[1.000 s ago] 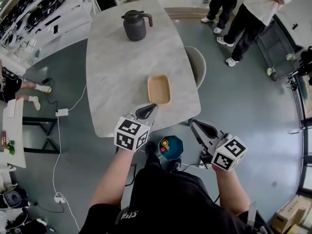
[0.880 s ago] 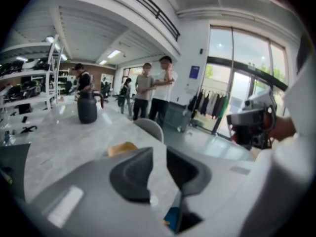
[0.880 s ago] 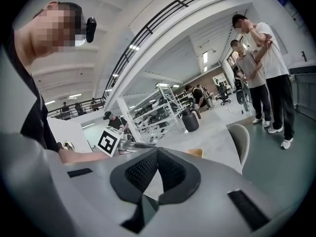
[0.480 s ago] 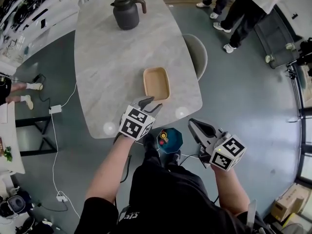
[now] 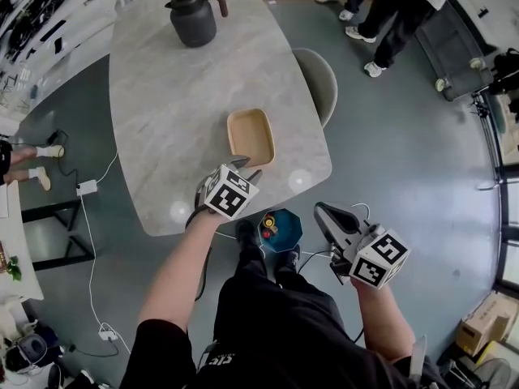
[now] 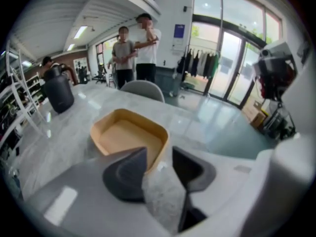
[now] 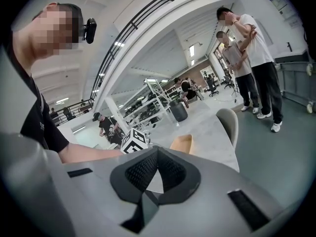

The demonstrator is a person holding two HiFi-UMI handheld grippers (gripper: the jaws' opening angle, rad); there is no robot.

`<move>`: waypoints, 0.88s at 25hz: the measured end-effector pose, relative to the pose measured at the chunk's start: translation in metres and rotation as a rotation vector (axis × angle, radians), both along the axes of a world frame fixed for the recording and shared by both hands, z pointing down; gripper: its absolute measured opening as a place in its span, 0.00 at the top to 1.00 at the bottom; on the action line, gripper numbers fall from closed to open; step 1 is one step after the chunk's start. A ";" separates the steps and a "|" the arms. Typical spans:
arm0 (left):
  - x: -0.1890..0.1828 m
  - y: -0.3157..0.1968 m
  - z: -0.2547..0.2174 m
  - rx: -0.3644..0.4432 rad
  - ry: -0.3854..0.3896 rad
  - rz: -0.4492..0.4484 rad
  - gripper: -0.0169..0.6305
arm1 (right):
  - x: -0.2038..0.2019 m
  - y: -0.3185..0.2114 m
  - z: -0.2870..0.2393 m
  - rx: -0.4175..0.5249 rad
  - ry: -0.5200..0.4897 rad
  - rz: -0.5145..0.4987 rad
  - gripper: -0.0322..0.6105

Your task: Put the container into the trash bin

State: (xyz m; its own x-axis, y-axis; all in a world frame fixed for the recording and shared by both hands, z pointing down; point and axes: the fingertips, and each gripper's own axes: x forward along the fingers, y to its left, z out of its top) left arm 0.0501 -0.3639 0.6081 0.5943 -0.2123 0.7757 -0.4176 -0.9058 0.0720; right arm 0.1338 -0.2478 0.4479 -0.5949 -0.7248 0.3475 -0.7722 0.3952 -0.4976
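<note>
the left gripper (image 6: 159, 154) has its jaws apart and opening, tips angled down over the marble table (image 5: 154, 104). the near corner of the tan container (image 6: 129, 137) shows in the gap just beyond the tips, and neither pad presses on it. the container is empty and sits flat on the table close to its near edge, on the side by the pale chair (image 5: 318, 75). the right gripper (image 7: 157, 151) has its jaws closed tip to tip with nothing between them; it hangs off the table, well to the right of the container, above the grey floor (image 5: 405, 152). on the floor between the 2 grippers, just off the table's near edge, stands a teal trash bin (image 5: 280, 229) with a few bright items inside. a dark jug (image 5: 193, 16) stands at the table's far end, and 2 people (image 5: 389, 6) stand beyond the chair.
</note>
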 end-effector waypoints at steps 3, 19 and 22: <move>0.002 0.003 0.015 0.002 -0.068 0.064 0.72 | 0.000 0.002 0.000 -0.005 -0.002 0.004 0.96; 0.000 0.016 -0.034 0.107 -0.032 -0.068 0.93 | 0.018 0.040 -0.026 0.051 -0.012 -0.026 0.96; 0.000 0.032 -0.068 0.115 0.045 -0.133 0.93 | 0.023 0.050 -0.040 0.083 -0.017 -0.059 0.96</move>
State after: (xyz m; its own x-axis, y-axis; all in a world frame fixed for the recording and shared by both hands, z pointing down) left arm 0.0501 -0.3316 0.5399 0.5888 -0.3770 0.7150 -0.5329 -0.8461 -0.0072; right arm 0.1569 -0.1978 0.4083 -0.6425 -0.7145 0.2770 -0.7382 0.4800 -0.4740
